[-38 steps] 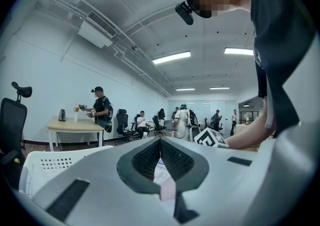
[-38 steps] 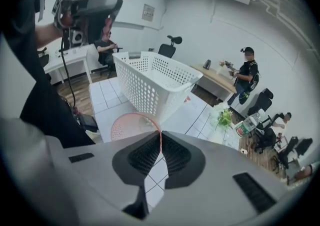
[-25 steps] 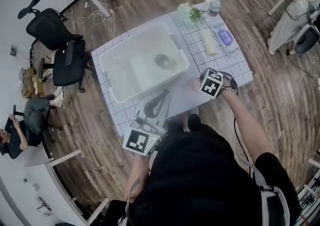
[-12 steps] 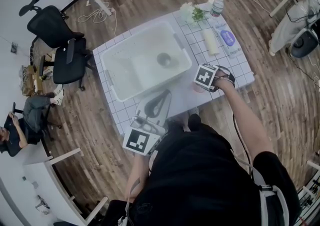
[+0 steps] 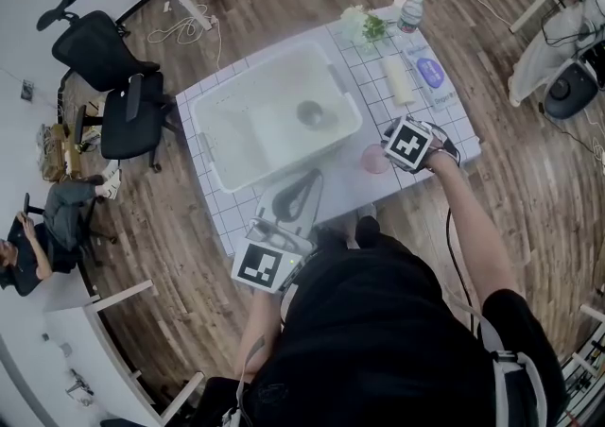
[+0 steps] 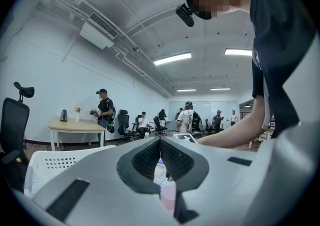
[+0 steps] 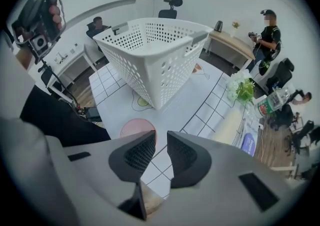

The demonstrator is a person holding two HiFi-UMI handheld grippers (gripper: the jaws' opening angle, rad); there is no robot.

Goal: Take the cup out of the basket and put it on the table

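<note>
A pink cup (image 5: 375, 160) stands on the white gridded table (image 5: 444, 123), just outside the near right corner of the white perforated basket (image 5: 219, 128). My right gripper (image 5: 405, 146) hangs just right of the cup and points steeply down. In the right gripper view its jaws (image 7: 161, 137) have just been opening and stand apart with nothing between them; the cup (image 7: 134, 129) shows left of them. My left gripper (image 5: 312, 177) lies level at the table's near edge, shut on nothing (image 6: 160, 140). A dark round thing (image 5: 309, 113) lies inside the basket.
At the table's far right corner are a water bottle (image 5: 406, 9), a small plant (image 5: 360, 25), a cream roll (image 5: 395, 78) and a blue-labelled pack (image 5: 427, 71). Black office chairs (image 5: 123, 85) stand to the left. Other people are in the room.
The right gripper has let go of the pink cup and shifted right off it; the cup now stands uncovered on the table. The left gripper has kept still.
</note>
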